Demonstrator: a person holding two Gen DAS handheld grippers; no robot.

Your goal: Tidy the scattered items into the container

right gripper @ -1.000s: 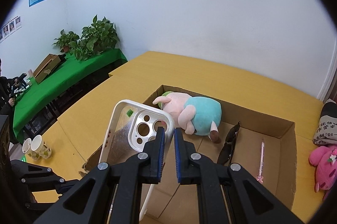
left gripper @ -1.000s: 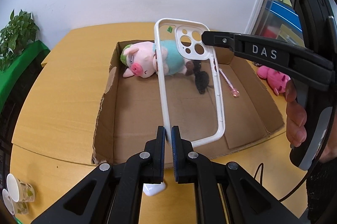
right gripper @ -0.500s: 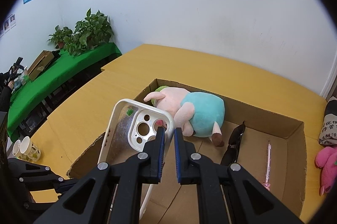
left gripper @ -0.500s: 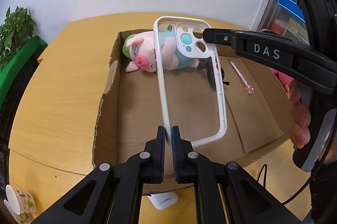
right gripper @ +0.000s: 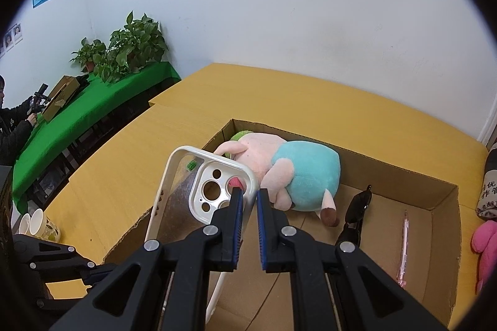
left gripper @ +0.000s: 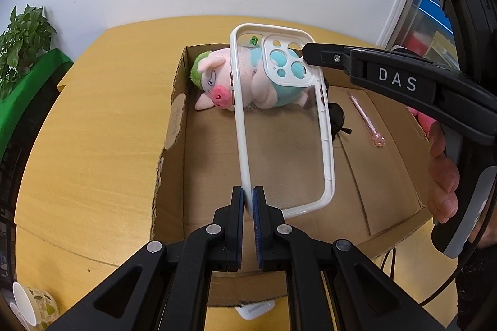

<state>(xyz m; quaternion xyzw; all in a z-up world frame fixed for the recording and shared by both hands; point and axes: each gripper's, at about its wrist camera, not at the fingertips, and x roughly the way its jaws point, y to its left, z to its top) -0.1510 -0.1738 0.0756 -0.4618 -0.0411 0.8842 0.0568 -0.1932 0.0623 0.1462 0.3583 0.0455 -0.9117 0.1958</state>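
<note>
both grippers hold one phone case (left gripper: pixel 281 126) between them, in the air above the open cardboard box (left gripper: pixel 174 113). the case is clear with a white rim and a white camera part at its far end. the left gripper (left gripper: pixel 247 200) has its two fingers pressed together on the near corner of the white rim. the right gripper (right gripper: pixel 247 200) is clamped on the far corner, beside the camera holes; in the left wrist view its black finger (left gripper: pixel 329 59) reaches in from the right and touches that corner. a hand (left gripper: pixel 442 178) of the person is around the right gripper's handle.

the case stands tilted, its long side running from the near wall of the box toward the far wall, and it does not touch the box floor as far as i can see.

inside the box, a plush pig (right gripper: pixel 279 172) with a pink head and a light blue body lies on its side at the far wall. black sunglasses (right gripper: pixel 357 216) lie just beside it, and a pink pen (right gripper: pixel 403 247) lies further to the right on the box floor.

the box sits on a yellow wooden table (left gripper: pixel 93 129). a pink plush toy (right gripper: pixel 486 241) lies on the table outside the right wall of the box. paper cups (right gripper: pixel 38 223) stand at the table's left edge, and a small white object (left gripper: pixel 254 309) lies just in front of the near wall.
</note>
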